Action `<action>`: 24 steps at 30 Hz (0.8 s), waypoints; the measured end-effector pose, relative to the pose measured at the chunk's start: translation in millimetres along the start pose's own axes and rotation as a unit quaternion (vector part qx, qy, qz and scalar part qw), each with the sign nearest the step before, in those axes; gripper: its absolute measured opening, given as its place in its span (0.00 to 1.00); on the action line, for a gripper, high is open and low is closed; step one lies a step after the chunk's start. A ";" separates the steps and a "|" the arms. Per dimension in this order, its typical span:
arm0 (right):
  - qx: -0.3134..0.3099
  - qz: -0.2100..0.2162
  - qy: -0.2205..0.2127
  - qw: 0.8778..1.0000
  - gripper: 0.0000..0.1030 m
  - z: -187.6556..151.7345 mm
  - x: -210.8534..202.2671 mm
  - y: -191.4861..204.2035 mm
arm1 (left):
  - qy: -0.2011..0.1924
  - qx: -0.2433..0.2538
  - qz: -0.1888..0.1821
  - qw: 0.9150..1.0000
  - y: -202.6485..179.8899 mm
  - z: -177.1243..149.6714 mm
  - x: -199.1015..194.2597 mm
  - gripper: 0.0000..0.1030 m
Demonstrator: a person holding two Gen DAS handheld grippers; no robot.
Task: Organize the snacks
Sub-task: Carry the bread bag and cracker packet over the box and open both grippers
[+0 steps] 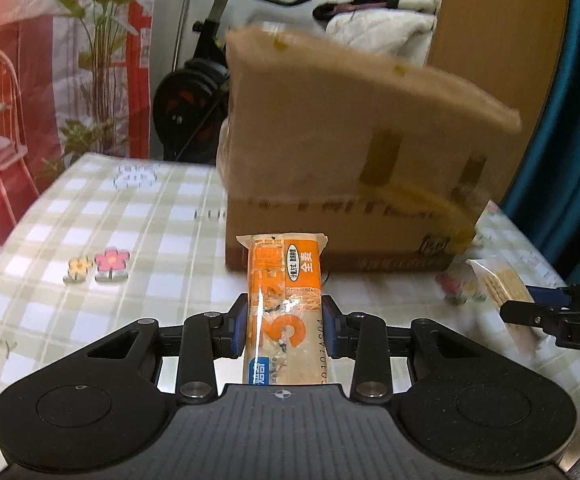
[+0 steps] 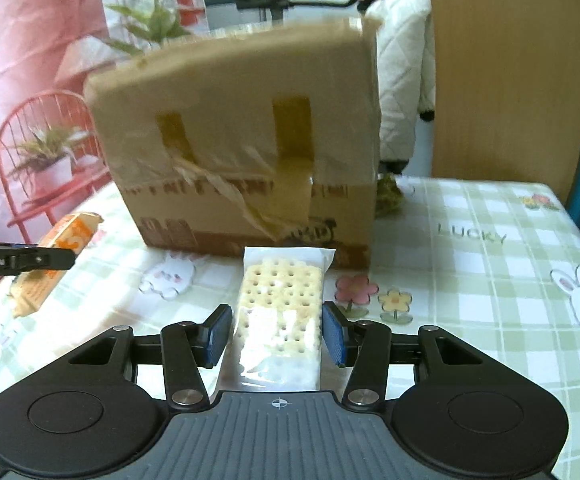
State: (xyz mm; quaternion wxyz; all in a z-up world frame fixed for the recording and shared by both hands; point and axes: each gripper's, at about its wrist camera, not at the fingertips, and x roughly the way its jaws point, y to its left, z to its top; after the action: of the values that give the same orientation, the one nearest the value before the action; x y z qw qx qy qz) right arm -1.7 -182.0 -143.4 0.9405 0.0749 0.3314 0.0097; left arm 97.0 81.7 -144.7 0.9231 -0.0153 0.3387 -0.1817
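My left gripper (image 1: 283,328) is shut on an orange snack pack (image 1: 285,276), which sticks out forward above the checked tablecloth (image 1: 129,220). My right gripper (image 2: 275,334) is shut on a clear packet of holed crackers (image 2: 281,292), also held off the table. Straight ahead in both views stands a taped cardboard box (image 1: 350,160) (image 2: 241,140) with a raised flap facing me. The left wrist view shows the cracker packet (image 1: 494,284) at far right, in the right gripper (image 1: 530,304). The right wrist view shows the orange pack (image 2: 69,236) at far left, behind a left finger (image 2: 41,258).
The tablecloth (image 2: 490,280) has flower and rabbit prints. Behind the table stand an exercise bike (image 1: 197,92), a wooden panel (image 2: 502,72) and a white quilted cloth (image 2: 402,60). Something small and green (image 2: 388,196) lies behind the box's right corner. The table's edges run along both sides.
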 end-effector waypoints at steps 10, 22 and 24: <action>-0.033 0.006 -0.108 0.994 0.44 85.4 -36.1 -1.4 | -0.098 0.022 -0.007 0.995 -17.1 72.8 -25.0 0.37; -0.092 -0.021 -0.133 0.987 0.44 193.2 34.1 2.3 | -0.133 0.024 0.002 0.991 -41.0 168.0 36.5 0.37; -0.094 -0.025 -0.122 0.988 0.44 199.1 52.8 2.6 | -0.128 0.021 0.007 0.991 -40.9 175.2 49.7 0.37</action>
State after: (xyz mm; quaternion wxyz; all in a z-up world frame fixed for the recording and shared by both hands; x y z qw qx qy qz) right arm 164.0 -202.6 -22.6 0.9766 -0.0213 0.2137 0.0080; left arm 229.3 9.7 -34.4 0.9602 -0.0164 0.2137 -0.1789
